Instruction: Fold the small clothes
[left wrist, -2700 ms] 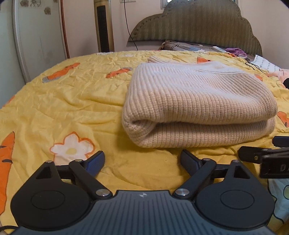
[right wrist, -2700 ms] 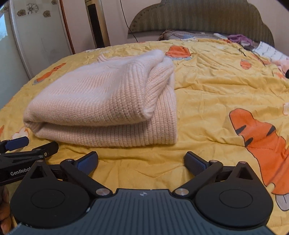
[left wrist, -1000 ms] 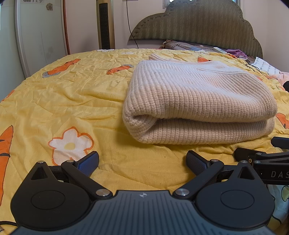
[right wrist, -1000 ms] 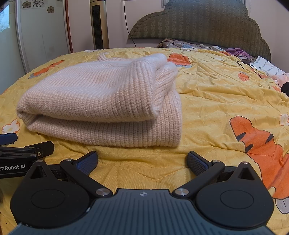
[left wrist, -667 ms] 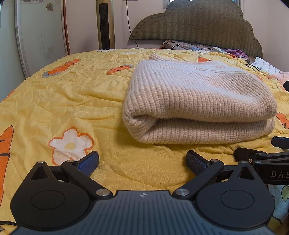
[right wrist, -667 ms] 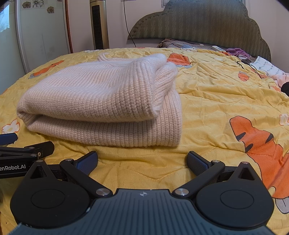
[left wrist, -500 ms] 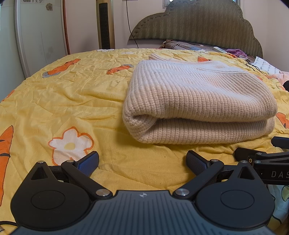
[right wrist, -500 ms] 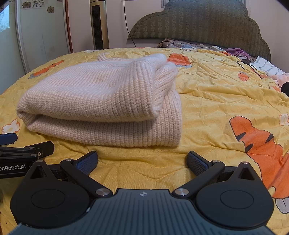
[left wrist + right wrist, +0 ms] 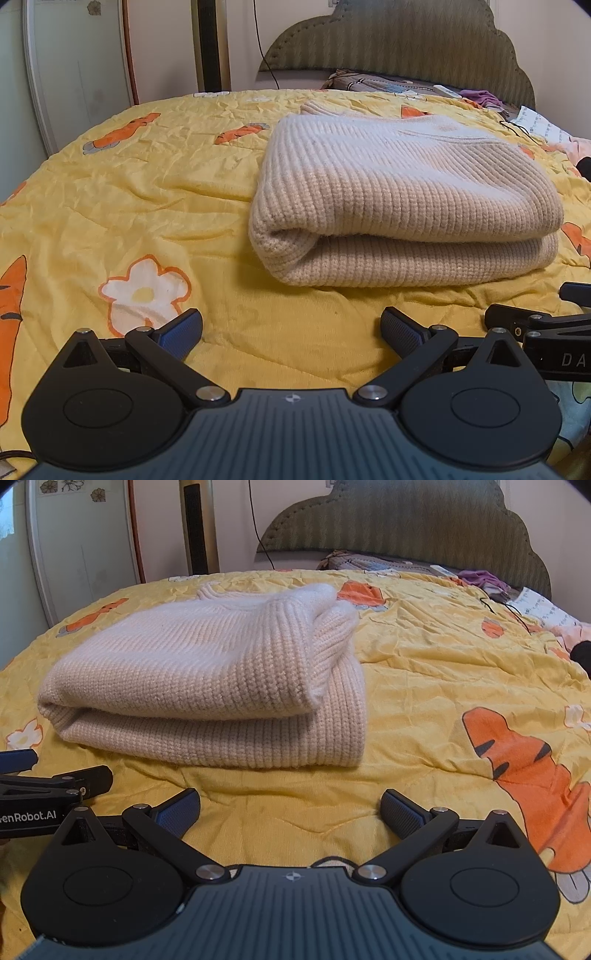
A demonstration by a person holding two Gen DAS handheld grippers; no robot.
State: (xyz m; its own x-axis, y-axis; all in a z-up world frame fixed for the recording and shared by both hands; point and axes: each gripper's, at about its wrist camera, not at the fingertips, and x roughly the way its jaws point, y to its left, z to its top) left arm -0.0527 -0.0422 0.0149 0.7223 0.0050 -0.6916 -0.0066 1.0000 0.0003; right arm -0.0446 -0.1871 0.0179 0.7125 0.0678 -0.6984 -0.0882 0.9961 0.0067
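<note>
Both tools spread wide, folded sweater ahead on the bed

Our left tool (image 9: pixel 291 330) and right tool (image 9: pixel 290 808) hover empty, fingers apart, just short of the beige sweater (image 9: pixel 402 206) lying folded on the yellow quilt (image 9: pixel 147 199); beyond it, perhaps loose clothes by the headboard (image 9: pixel 406 520).

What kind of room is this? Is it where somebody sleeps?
Most likely a bedroom. A padded headboard stands against the far wall, a yellow cartoon bedspread covers a wide bed, and a folded knit sweater lies on it. Pillows or bedding sit below the headboard.
</note>
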